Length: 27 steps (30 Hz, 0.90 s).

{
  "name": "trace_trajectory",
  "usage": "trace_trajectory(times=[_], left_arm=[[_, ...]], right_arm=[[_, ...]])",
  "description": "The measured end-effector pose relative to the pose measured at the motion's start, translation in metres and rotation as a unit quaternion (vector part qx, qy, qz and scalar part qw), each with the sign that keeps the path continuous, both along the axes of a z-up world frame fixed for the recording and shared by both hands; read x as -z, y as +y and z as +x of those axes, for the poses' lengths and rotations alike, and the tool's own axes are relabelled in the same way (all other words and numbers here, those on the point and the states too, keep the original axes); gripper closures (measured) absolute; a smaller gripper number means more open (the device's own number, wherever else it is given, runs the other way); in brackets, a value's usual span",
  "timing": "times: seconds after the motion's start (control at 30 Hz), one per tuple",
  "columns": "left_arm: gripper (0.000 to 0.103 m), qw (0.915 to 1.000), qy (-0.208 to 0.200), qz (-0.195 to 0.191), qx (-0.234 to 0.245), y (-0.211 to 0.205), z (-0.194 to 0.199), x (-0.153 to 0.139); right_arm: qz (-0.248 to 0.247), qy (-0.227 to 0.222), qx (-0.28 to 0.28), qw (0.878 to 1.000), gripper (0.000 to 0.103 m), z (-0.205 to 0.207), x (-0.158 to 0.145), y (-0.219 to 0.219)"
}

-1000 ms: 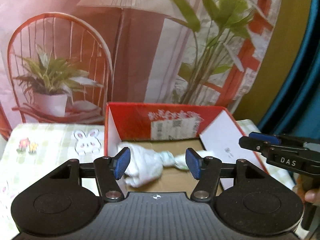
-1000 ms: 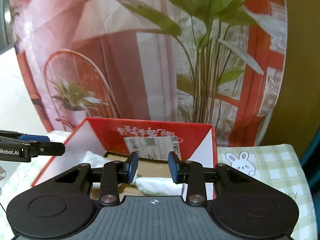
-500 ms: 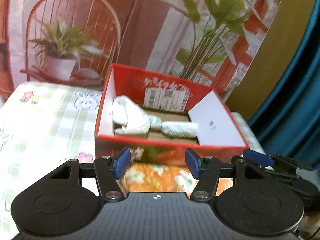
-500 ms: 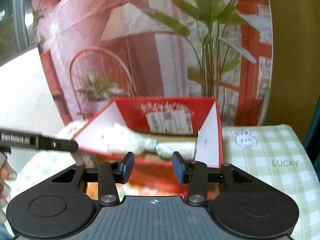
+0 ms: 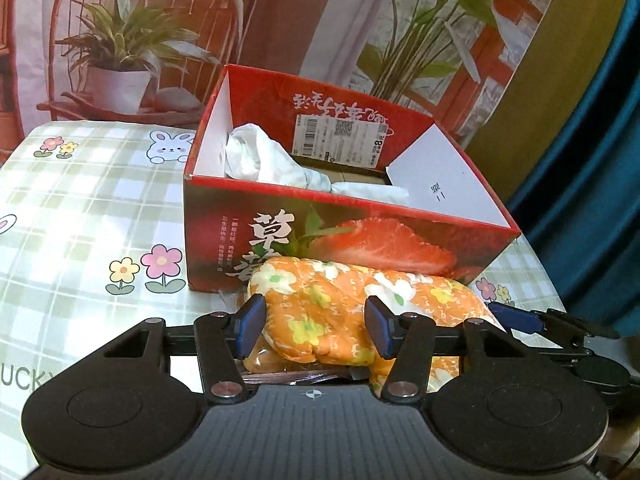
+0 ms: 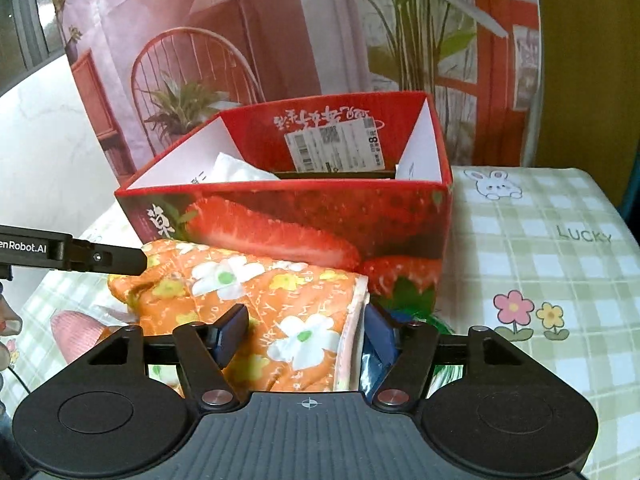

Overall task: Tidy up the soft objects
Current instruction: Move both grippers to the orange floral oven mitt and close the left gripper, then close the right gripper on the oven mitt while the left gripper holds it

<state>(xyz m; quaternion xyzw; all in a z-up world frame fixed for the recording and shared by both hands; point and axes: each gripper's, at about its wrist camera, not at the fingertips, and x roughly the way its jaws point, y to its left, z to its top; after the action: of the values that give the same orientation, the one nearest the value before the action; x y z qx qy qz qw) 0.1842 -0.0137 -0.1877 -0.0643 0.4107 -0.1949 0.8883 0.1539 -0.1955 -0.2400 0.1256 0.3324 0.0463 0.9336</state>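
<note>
Left hand-held gripper (image 5: 312,326) low, level, fingers spread wide. Right hand-held gripper (image 6: 302,334) low beside it, level, fingers likewise spread wide.

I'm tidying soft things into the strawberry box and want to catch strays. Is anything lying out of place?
Yes. The orange floral cloth lies crumpled on the table against the front of the red box, not inside it, while a white cloth already sits in the box. Both grippers, left and right, straddle the orange cloth with jaws open.

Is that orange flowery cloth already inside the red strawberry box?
No, the orange flowery cloth lies on the table in front of the red strawberry box, whose inside holds only white cloth.
</note>
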Motion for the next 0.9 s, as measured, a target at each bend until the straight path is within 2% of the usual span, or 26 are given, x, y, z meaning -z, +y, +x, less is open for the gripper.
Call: trace_trajectory(times=[0.53,0.6,0.67,0.7,0.77,0.9], left_arm=[[0.049,0.9995,0.026,-0.016,-0.012,0.0081,0.0044,0.0074],[0.053,0.9994,0.027,-0.017,-0.012,0.008,0.0033,0.0064],[0.067,0.9996,0.022,-0.017,-0.011,0.0078,0.0022,0.0045],[0.069,0.9996,0.019,-0.018,-0.01,0.0081,0.0015,0.0032],[0.075,0.9996,0.013,-0.021,-0.01,0.0088,-0.0001,0.0011],[0.079,0.9998,0.0,-0.02,-0.004,0.009,-0.0043,-0.0012]], right_arm=[[0.0,0.013,-0.004,1.0,0.04,0.0072,0.002,-0.0018],[0.0,0.016,-0.006,1.0,0.039,0.0086,0.0022,-0.0018],[-0.001,0.017,-0.007,1.0,0.039,0.0088,0.0021,-0.0012],[-0.002,0.017,-0.008,1.0,0.04,0.0087,0.0015,-0.0008],[-0.004,0.016,-0.01,1.0,0.051,0.008,-0.0001,-0.0001],[-0.006,0.016,-0.009,1.0,0.069,0.0062,-0.0028,-0.0015]])
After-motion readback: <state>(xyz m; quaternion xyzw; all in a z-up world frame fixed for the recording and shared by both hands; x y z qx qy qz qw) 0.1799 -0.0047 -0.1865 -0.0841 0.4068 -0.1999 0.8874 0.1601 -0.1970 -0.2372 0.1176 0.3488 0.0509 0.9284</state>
